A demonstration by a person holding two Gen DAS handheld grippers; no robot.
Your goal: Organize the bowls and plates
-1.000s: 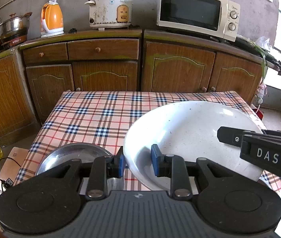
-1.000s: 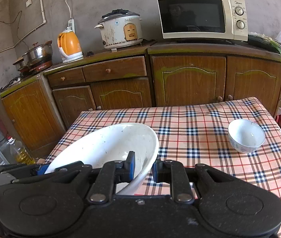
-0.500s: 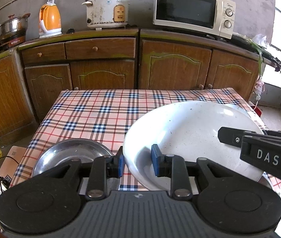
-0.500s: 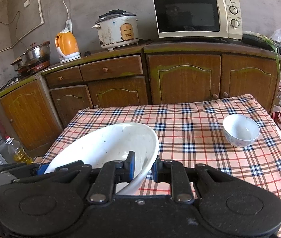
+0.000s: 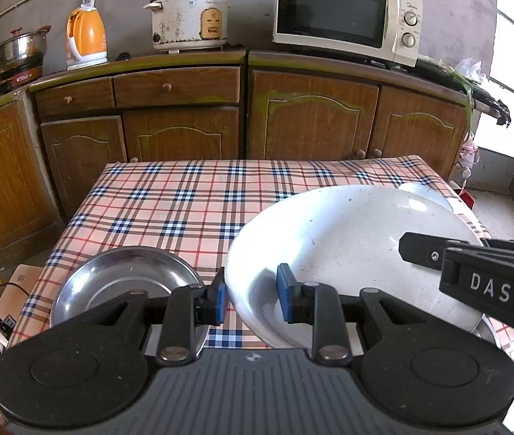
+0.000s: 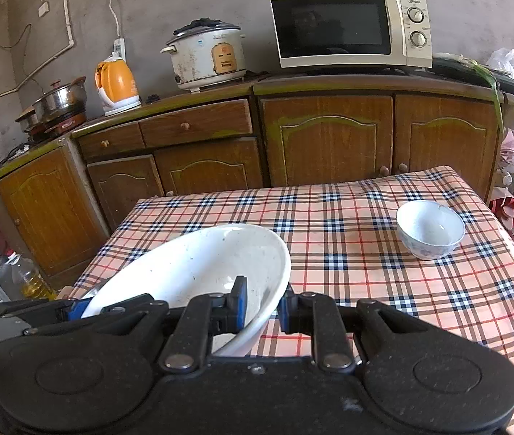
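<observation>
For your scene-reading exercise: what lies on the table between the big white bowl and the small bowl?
Nothing: in the right wrist view, only bare checked tablecloth separates the big white bowl from the small bowl.

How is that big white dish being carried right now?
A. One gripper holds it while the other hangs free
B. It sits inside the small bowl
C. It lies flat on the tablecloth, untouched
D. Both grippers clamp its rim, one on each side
D: the left gripper pinches the near rim of the big white dish, and the right gripper pinches the rim on the opposite side, holding the dish tilted above the tablecloth.
</observation>
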